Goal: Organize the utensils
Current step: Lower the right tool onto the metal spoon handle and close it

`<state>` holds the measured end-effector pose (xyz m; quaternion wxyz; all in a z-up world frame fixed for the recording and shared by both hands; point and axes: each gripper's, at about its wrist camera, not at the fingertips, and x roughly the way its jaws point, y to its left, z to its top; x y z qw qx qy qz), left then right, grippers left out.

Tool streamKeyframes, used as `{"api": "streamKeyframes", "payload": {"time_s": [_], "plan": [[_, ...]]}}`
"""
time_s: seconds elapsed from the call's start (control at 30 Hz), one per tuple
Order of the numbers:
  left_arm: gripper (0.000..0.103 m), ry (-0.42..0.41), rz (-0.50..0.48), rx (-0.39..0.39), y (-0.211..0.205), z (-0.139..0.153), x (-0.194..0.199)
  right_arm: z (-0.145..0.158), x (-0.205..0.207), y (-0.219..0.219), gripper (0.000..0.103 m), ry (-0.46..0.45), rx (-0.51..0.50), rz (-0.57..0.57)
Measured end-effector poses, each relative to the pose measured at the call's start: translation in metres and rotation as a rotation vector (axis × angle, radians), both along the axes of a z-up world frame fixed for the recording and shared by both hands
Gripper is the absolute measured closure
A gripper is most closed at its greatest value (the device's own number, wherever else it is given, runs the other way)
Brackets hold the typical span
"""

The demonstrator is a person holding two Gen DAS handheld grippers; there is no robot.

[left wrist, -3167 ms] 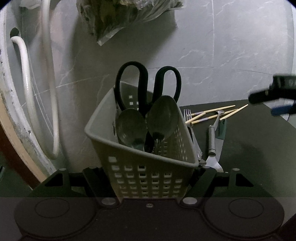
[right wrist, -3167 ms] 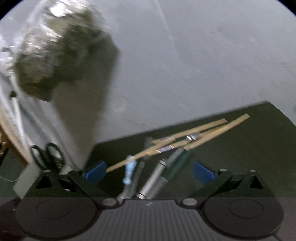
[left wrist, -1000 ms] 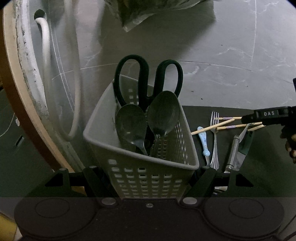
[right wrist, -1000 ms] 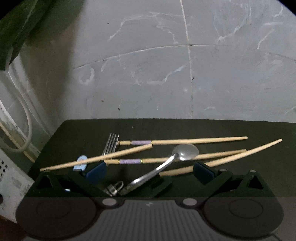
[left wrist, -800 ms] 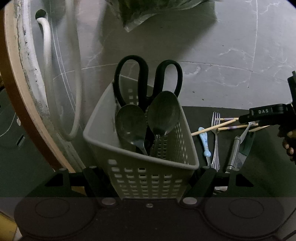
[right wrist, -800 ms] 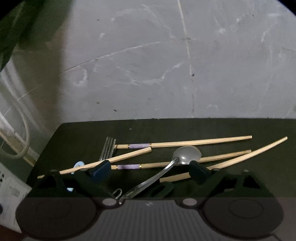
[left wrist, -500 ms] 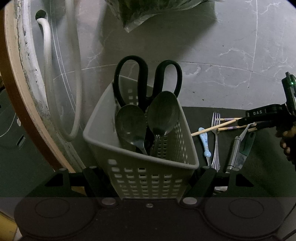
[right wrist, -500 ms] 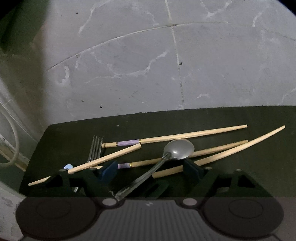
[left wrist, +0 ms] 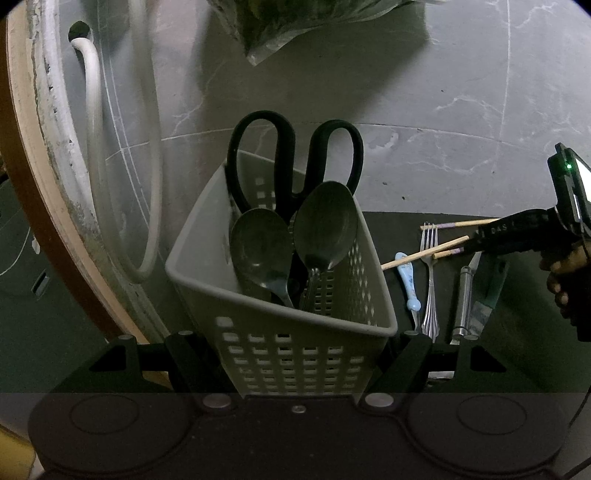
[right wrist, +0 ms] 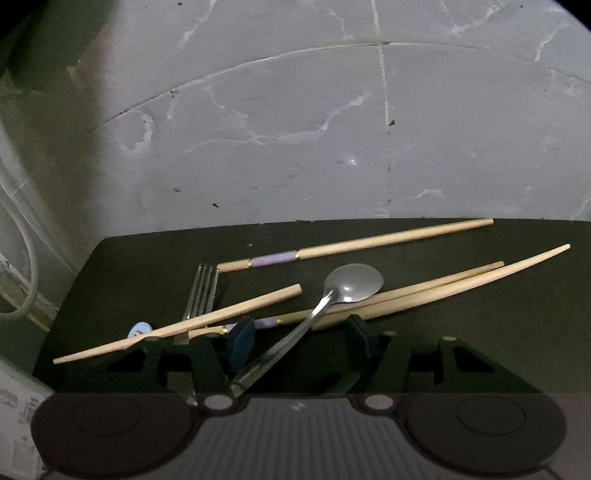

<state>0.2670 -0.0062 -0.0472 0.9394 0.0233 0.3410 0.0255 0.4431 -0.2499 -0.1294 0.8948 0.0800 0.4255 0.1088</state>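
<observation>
My left gripper (left wrist: 295, 350) is shut on a grey perforated basket (left wrist: 288, 354), which stands upright between its fingers. Black scissors (left wrist: 295, 158) and two spoons (left wrist: 325, 225) stand in the basket. On the dark mat (right wrist: 110, 266) lie several chopsticks (right wrist: 354, 242), a fork (right wrist: 201, 291) and a steel spoon (right wrist: 352, 282). My right gripper (right wrist: 300, 341) hangs low over this pile, its jaws closing with the spoon's handle (right wrist: 295, 338) between them. Its blue pads (right wrist: 242, 338) stand apart from the handle. In the left wrist view the right gripper (left wrist: 480, 243) reaches in from the right.
A blue-handled utensil (left wrist: 408, 280), a metal-handled tool (left wrist: 463, 295) and a green-handled piece (left wrist: 491, 288) lie beside the fork on the mat. White hoses (left wrist: 92, 122) run at the left. A plastic bag (left wrist: 280, 22) hangs above. A hand (left wrist: 565, 269) holds the right gripper.
The right gripper has come lower and closer to the pile, and its jaws have narrowed around the spoon's handle. The left gripper and basket have stayed put.
</observation>
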Motion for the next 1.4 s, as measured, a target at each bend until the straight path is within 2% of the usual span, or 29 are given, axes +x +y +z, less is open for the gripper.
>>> {"api": "streamKeyframes", "payload": {"time_s": [0.23,0.37,0.47,0.93,1.0,1.07,1.4], "plan": [[0.026,-0.002,-0.006,0.001,0.0,0.0,-0.001,0.001,0.0,0.004,0.044,-0.014,0.002,-0.019],[0.026,-0.003,-0.005,0.002,-0.001,0.0,-0.002,0.0,-0.005,0.006,0.07,-0.03,-0.015,-0.025],[0.026,-0.002,-0.005,0.003,-0.001,0.0,-0.002,0.0,-0.007,0.005,0.076,-0.036,-0.002,-0.029],[0.026,-0.003,-0.006,0.003,-0.001,0.0,-0.002,0.002,-0.002,0.004,0.076,-0.034,0.026,-0.063],[0.026,-0.003,-0.006,0.004,-0.001,0.0,-0.002,0.003,-0.001,0.007,0.086,-0.035,0.002,-0.065],[0.026,-0.003,-0.006,0.004,-0.001,0.0,-0.002,0.003,0.001,0.009,0.087,-0.035,-0.019,-0.066],[0.026,-0.004,-0.008,0.004,-0.001,0.001,-0.002,0.01,0.013,0.013,0.089,0.013,-0.042,-0.112]]}}
